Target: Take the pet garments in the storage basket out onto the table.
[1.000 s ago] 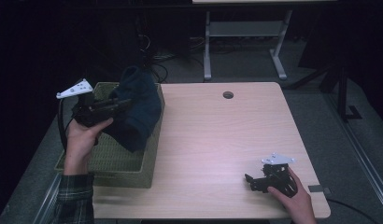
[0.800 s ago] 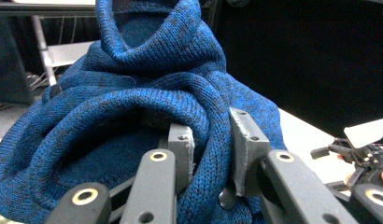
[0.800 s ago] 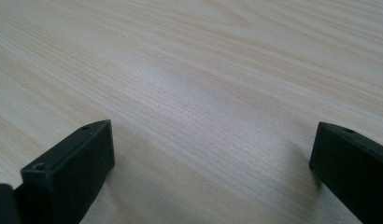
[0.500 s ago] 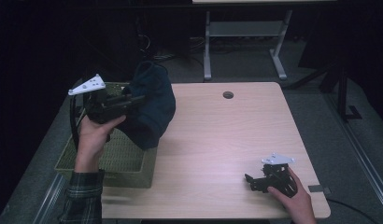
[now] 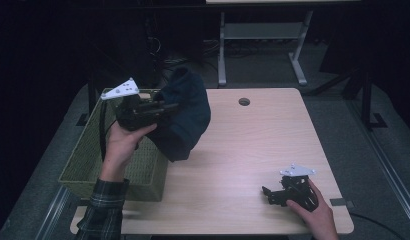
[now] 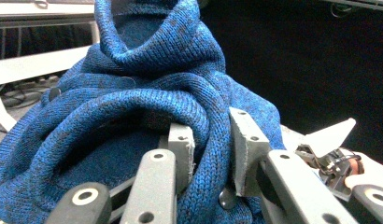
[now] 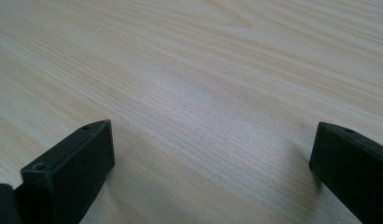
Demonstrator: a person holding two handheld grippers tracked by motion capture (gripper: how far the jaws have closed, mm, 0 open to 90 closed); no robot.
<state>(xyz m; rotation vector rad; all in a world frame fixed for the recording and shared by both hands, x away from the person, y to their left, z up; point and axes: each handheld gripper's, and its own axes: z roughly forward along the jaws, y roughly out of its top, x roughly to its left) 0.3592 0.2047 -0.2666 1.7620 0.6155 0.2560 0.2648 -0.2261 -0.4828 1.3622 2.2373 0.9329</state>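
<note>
While L gripper [image 5: 168, 107] was clamped on a fold of blue sweater [image 5: 185, 120], held above basket [image 5: 83, 170] edge, prob. for transfer to table [image 5: 243, 150], R gripper [image 5: 273, 195] rested there w/ jaws apart.

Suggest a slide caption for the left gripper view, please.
Left gripper pinching a fold of the blue knitted garment, bunched above its jaws.

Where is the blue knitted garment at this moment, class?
In the high view, the blue knitted garment hangs at the left, pinched in the left tool, above the table's edge beside the green basket.
</note>
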